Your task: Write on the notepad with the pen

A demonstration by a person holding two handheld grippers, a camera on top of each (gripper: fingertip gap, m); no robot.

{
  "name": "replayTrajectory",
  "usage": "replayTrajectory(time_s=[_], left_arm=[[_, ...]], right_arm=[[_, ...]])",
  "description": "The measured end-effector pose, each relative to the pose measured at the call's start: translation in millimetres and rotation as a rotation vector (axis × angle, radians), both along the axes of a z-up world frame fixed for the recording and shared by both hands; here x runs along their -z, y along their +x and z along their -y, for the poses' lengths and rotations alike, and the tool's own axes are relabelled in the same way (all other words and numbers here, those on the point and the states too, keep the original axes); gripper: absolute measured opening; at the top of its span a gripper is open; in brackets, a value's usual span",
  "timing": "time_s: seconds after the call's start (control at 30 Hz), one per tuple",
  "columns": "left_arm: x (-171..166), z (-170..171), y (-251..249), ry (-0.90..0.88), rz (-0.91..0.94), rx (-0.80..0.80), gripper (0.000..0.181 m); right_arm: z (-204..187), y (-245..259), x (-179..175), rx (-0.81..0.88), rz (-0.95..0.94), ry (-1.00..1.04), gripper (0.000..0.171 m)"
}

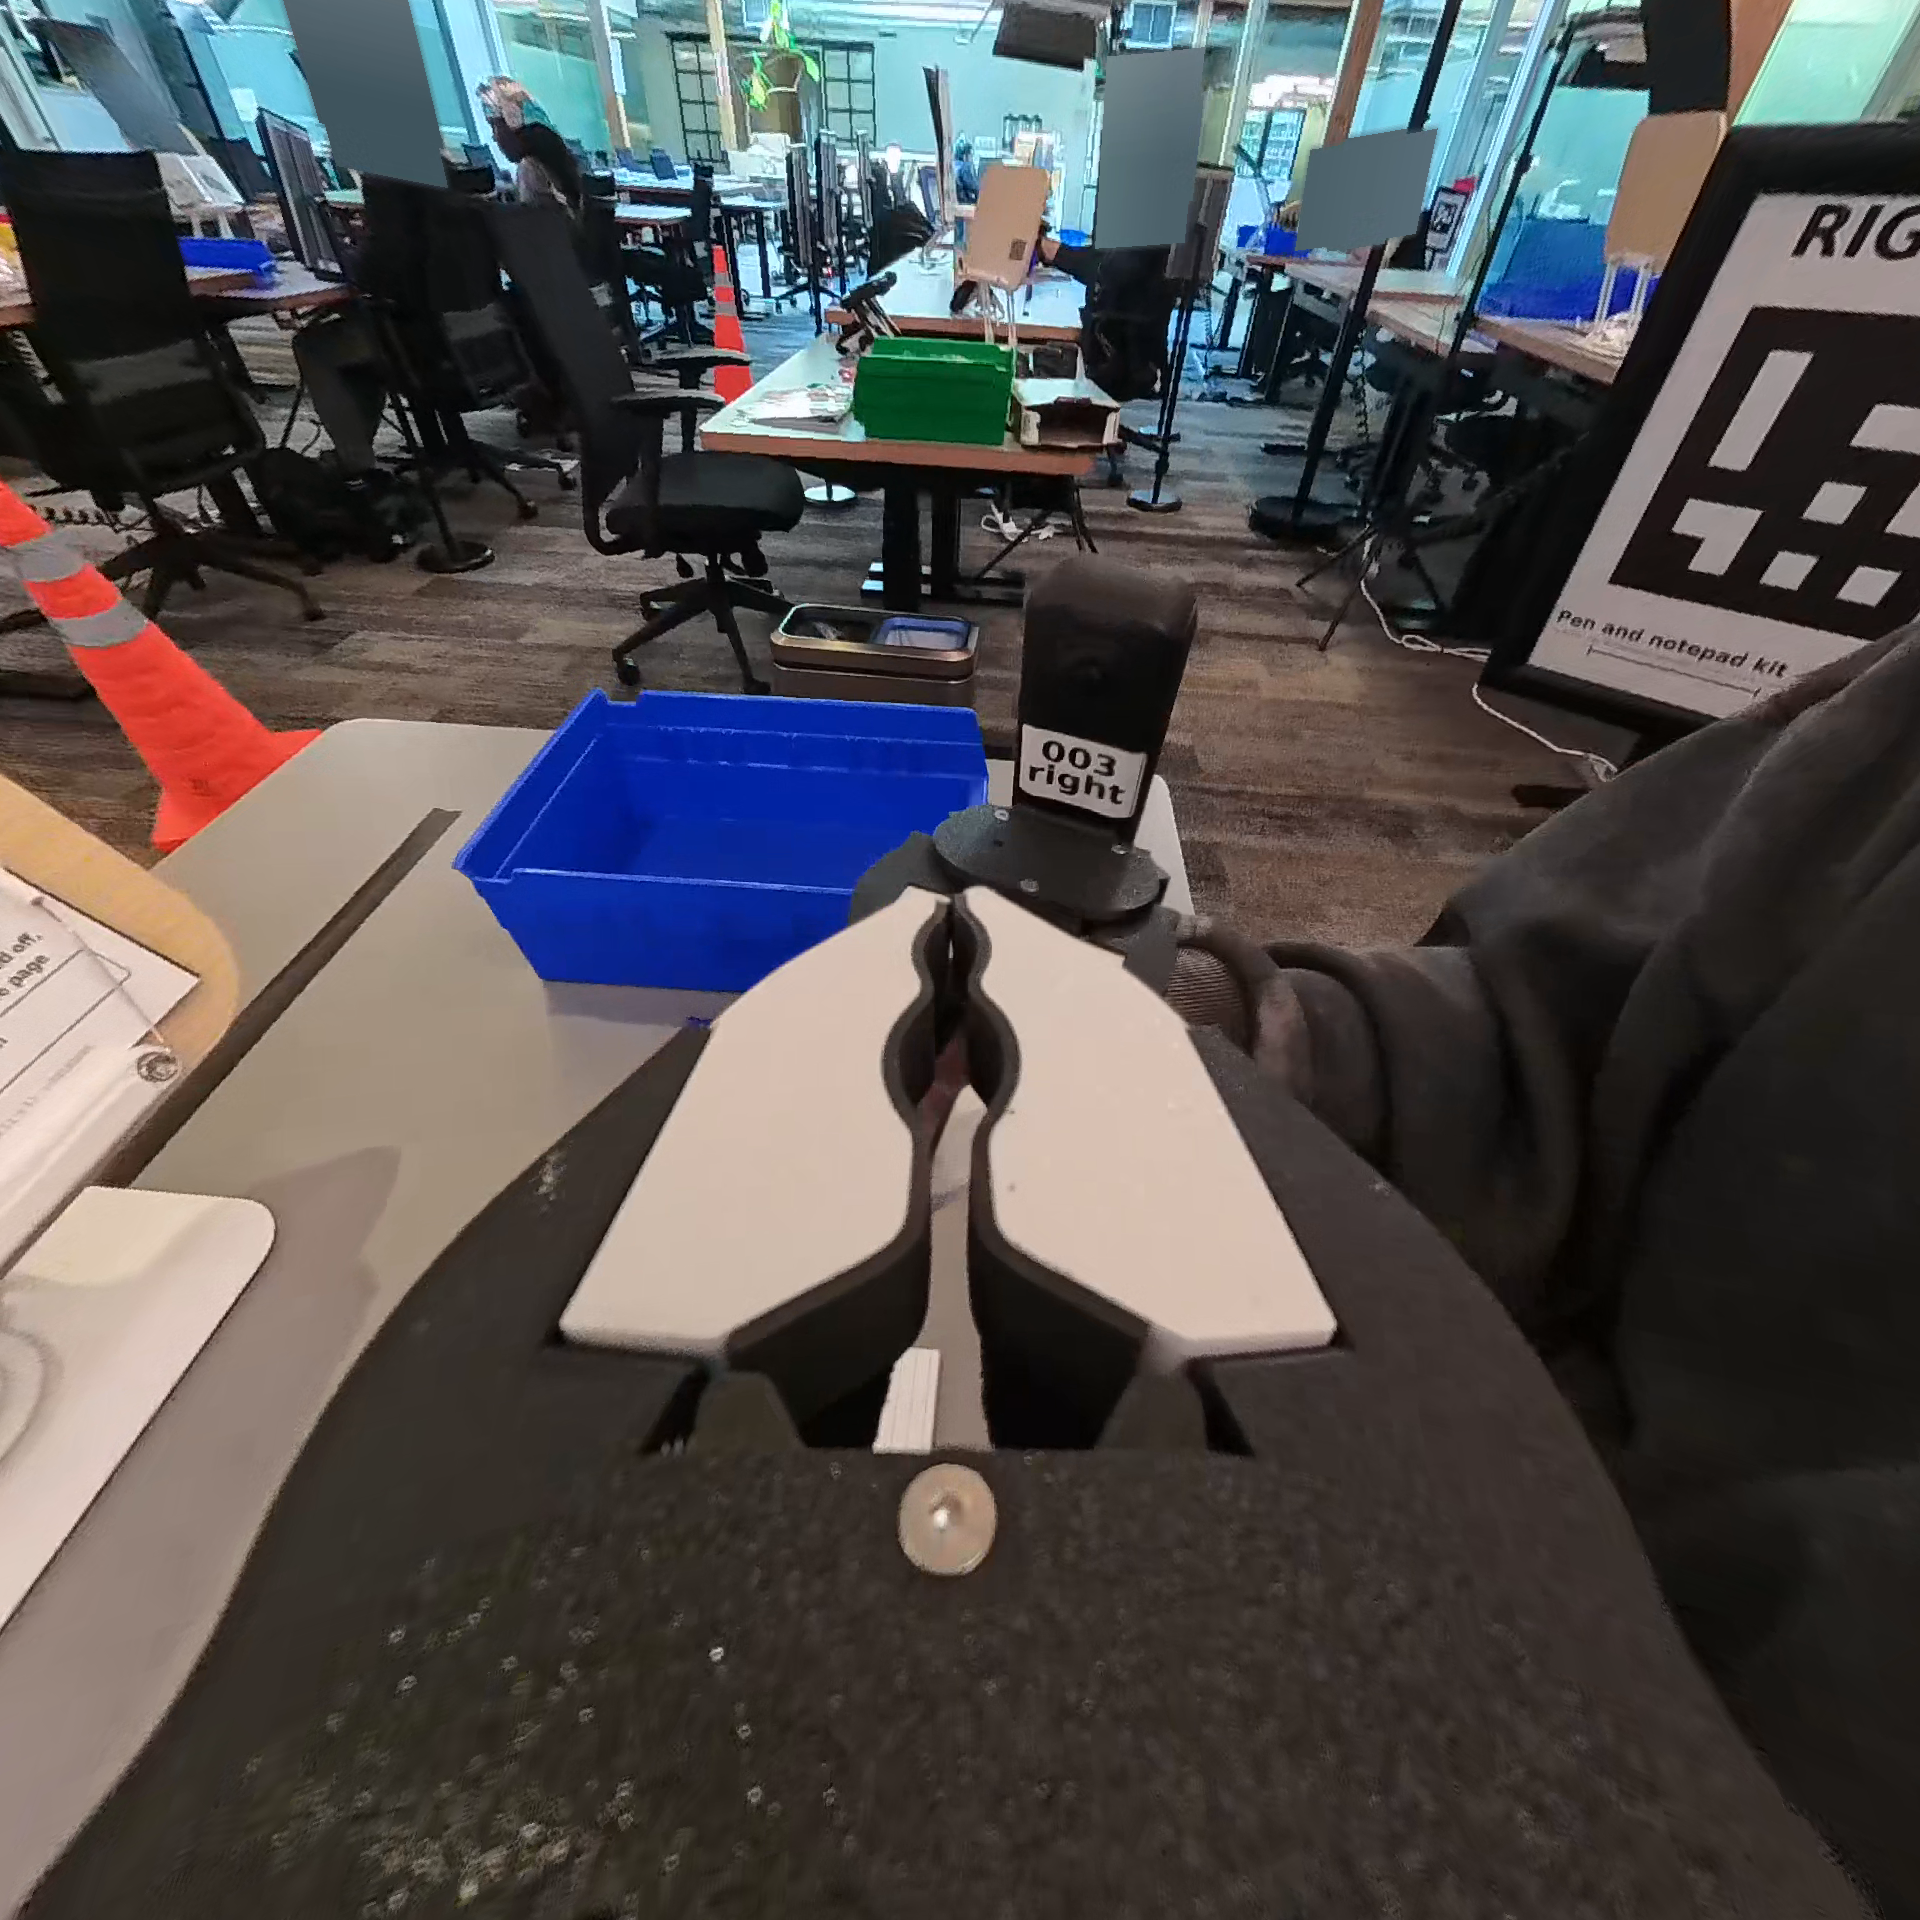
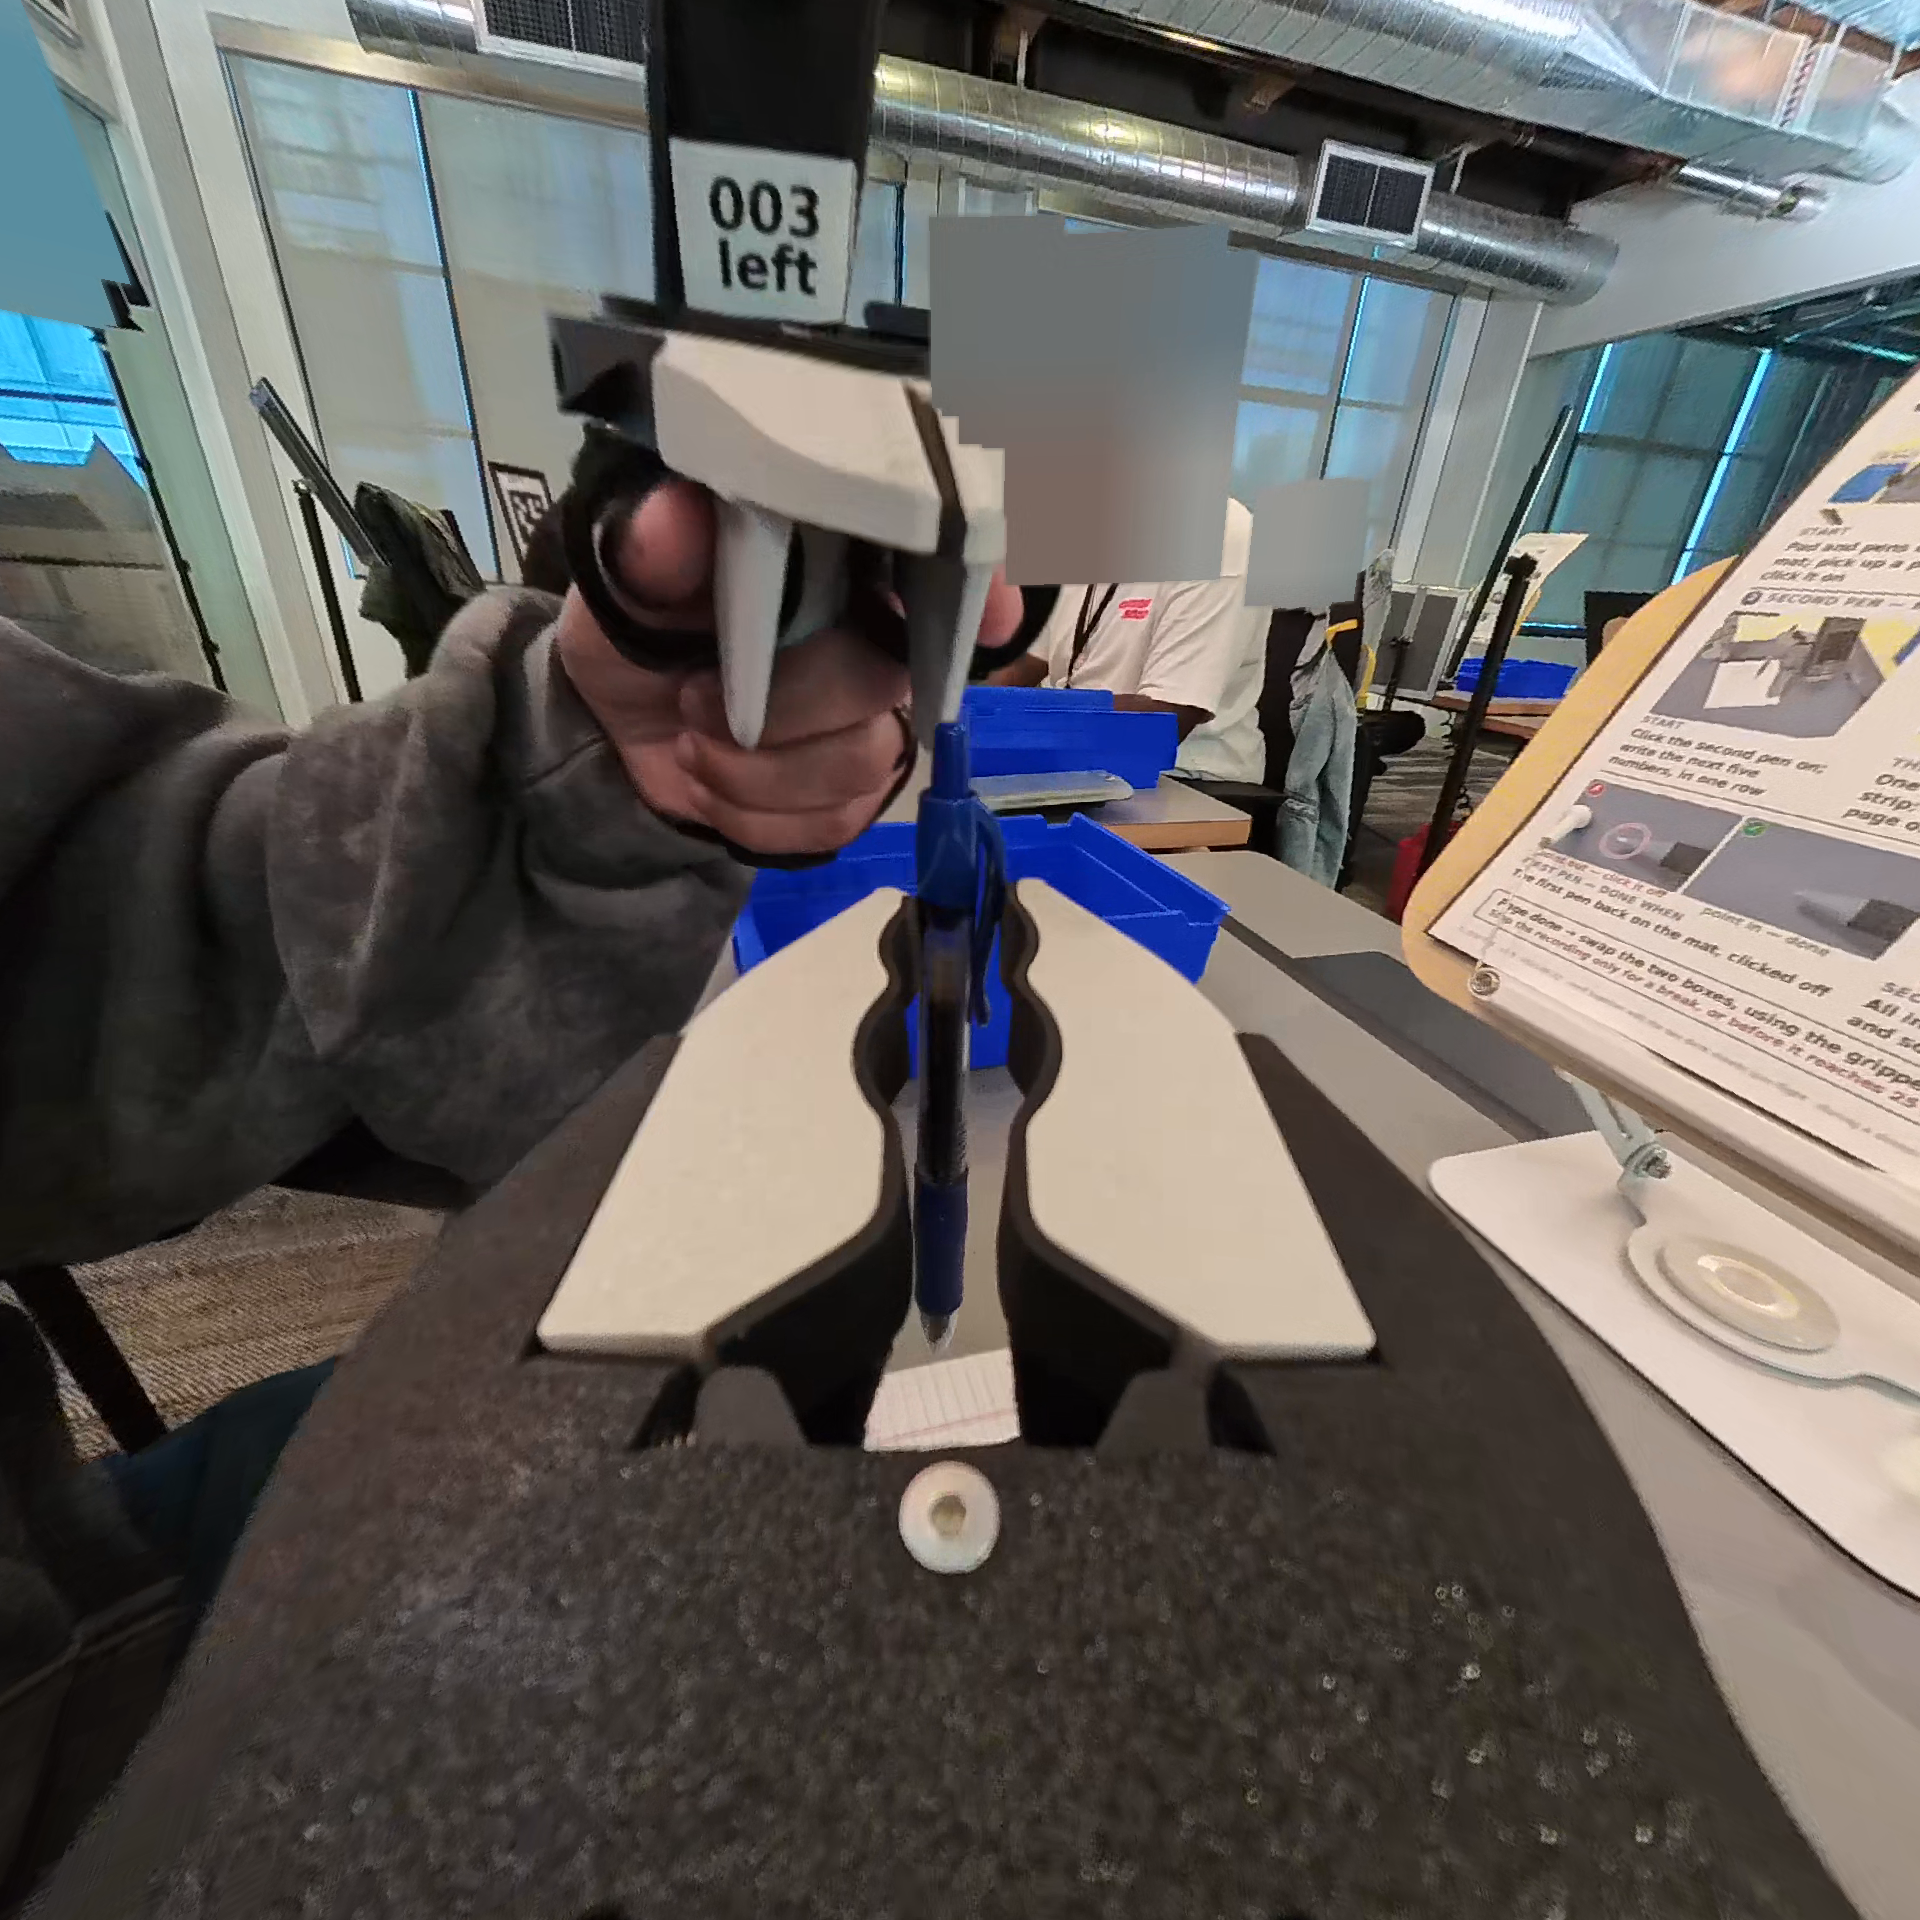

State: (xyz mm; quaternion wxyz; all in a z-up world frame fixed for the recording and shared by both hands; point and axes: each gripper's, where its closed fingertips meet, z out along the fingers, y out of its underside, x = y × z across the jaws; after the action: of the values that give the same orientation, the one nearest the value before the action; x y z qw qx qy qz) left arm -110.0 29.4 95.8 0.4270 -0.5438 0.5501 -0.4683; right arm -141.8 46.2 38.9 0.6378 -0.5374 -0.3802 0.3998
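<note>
My right gripper point(image 2: 951, 904) is shut on a blue pen point(image 2: 940, 1091). The pen stands along the fingers, with its writing tip point(image 2: 938, 1335) toward the camera and its click button point(image 2: 951, 748) sticking out past the fingertips. My left gripper point(image 1: 951, 914) is shut, its fingertips pressed together. In the right wrist view it hangs over the pen point(image 2: 940, 696), with one fingertip point(image 2: 951, 665) down on the click button. A strip of lined notepad paper point(image 2: 940, 1403) shows below, through the gap between the right fingers.
A blue bin point(image 1: 717, 831) stands on the grey table point(image 1: 343, 1039) just beyond both grippers, also in the right wrist view point(image 2: 1112, 894). An instruction board point(image 2: 1714, 831) on a white stand base point(image 2: 1662, 1299) is beside them. An orange cone point(image 1: 135, 665) stands on the floor. Spacing between my two grippers at the tips: around 6 cm.
</note>
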Motion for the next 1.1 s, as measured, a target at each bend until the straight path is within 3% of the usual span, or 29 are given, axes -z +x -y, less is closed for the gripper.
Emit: replayTrajectory(time_s=[0.7, 0.83, 0.93, 1.03, 1.1], left_arm=[[29.9, -11.2, 0.2, -0.078, -0.020, 0.000, 0.000], [27.4, -9.9, 0.9, -0.090, -0.007, 0.005, 0.000], [7.8, -8.9, -10.0, -0.111, 0.071, -0.029, 0.000], [-0.2, -11.9, -46.8, -0.157, 0.170, -0.207, 0.031], [41.5, -17.2, -77.3, -0.191, 0.078, -0.406, 0.061]], right_arm=[[-1.9, 2.2, -8.8, -0.028, -0.153, -0.074, 0.013], [-0.9, 1.3, -9.2, -0.028, -0.144, -0.066, 0.013], [-2.3, 8.6, -14.1, -0.015, -0.171, -0.049, 0.014], [-5.4, 11.2, -9.2, 0.024, -0.151, -0.036, 0.014], [-10.0, 11.9, -2.0, 0.082, -0.140, -0.028, 0.014]])
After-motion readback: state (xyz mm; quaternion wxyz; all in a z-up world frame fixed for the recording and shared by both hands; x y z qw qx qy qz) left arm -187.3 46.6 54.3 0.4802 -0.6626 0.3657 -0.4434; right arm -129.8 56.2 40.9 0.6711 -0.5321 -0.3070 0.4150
